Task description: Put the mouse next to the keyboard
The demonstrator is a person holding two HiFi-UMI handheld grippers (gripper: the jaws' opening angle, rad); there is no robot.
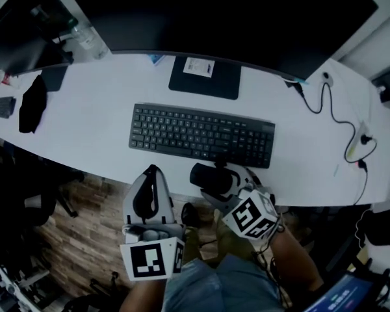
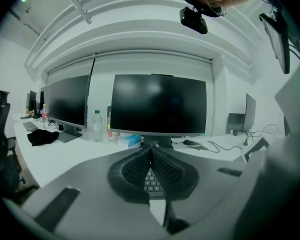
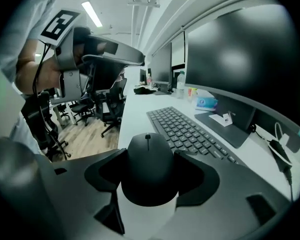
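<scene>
A black mouse (image 1: 205,174) lies on the white desk (image 1: 91,129) by its front edge, just in front of the black keyboard (image 1: 201,135). My right gripper (image 1: 214,182) reaches in from the right and is shut on it. In the right gripper view both pads touch the sides of the mouse (image 3: 149,174), with the keyboard (image 3: 190,129) just beyond to the right. My left gripper (image 1: 151,171) hangs at the desk's front edge, left of the mouse. Its jaws are shut with nothing in them; in the left gripper view the pads (image 2: 140,166) meet at their tips.
A large monitor (image 1: 214,12) stands behind the keyboard on a dark base (image 1: 205,77) with a paper slip. A water bottle (image 1: 88,39) and a black cloth (image 1: 32,103) are at the left, cables (image 1: 338,116) at the right. Office chairs (image 3: 90,104) stand on the wood floor.
</scene>
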